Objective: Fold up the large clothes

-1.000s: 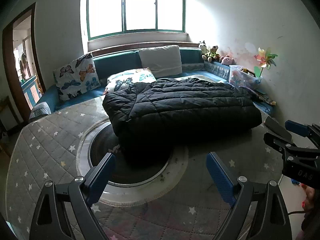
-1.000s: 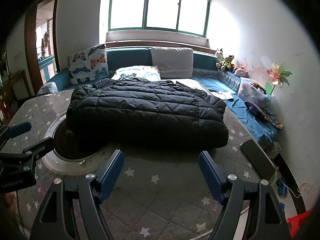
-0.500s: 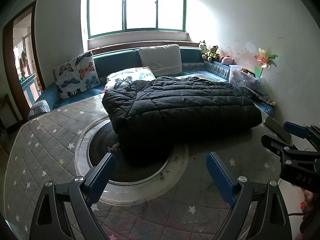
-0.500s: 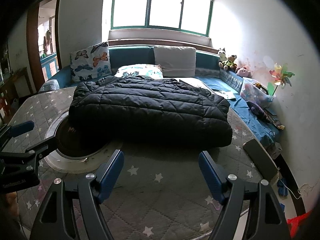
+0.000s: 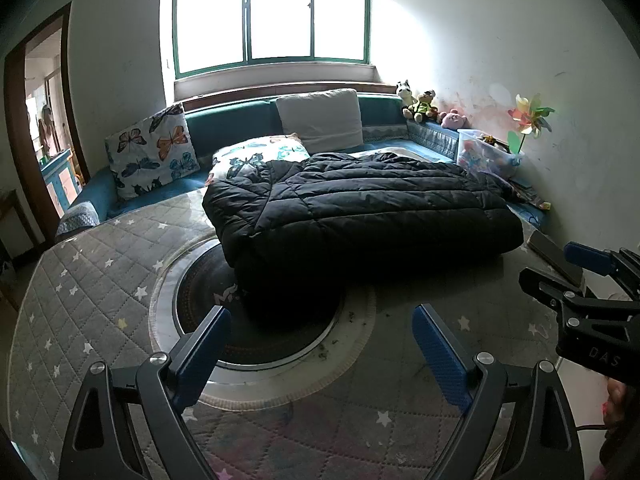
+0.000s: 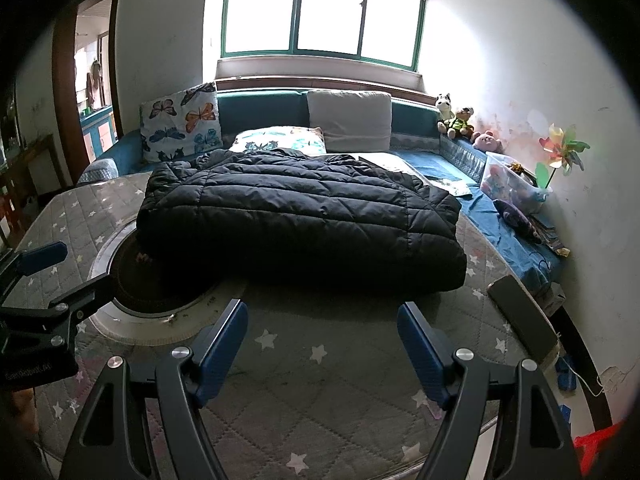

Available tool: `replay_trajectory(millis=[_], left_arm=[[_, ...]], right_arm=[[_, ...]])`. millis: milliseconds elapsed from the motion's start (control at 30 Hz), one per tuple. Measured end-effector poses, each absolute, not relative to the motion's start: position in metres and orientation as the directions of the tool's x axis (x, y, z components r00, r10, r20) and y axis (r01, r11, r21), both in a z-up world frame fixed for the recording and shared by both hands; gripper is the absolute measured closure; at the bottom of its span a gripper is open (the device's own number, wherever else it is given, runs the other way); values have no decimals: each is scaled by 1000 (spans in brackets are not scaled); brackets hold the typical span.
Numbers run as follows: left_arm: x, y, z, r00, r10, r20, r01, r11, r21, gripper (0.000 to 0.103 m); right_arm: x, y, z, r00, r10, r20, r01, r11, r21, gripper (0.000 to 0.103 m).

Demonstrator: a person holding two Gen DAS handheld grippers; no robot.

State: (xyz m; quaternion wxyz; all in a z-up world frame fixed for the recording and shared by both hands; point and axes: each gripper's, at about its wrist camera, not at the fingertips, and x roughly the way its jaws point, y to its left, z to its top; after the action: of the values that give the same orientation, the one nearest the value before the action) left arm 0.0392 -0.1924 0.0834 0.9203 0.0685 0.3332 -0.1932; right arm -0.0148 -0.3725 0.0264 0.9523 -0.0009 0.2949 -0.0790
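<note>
A black quilted puffer jacket [image 5: 360,208] [image 6: 300,216] lies folded into a thick rectangle on a round table under a grey star-print quilted cover [image 5: 80,280] [image 6: 340,380]. Part of the jacket rests over the round turntable [image 5: 192,300] set in the table's middle. My left gripper [image 5: 320,318] hovers over the near side of the table, open, with nothing between its blue pads. My right gripper [image 6: 322,312] is open too, short of the jacket's near edge and apart from it. Each gripper shows at the edge of the other's view, the right gripper [image 5: 548,264] and the left gripper [image 6: 86,264].
A dark flat slab [image 6: 520,320] lies at the table's right edge. Behind the table runs a teal sofa [image 6: 260,110] with butterfly pillows [image 6: 180,124] and a white cushion [image 6: 350,120]. Plush toys, a plastic box [image 6: 508,184] and a pinwheel stand by the right wall. A doorway [image 5: 44,120] opens at the left.
</note>
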Motion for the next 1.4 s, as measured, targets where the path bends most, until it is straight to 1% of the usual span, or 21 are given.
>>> replay_trajectory(millis=[1400], left_arm=[[36, -193, 80, 701, -313, -641, 406, 914, -1, 5]], right_arm=[[-14, -373, 26, 814, -147, -562, 146, 988, -49, 19]])
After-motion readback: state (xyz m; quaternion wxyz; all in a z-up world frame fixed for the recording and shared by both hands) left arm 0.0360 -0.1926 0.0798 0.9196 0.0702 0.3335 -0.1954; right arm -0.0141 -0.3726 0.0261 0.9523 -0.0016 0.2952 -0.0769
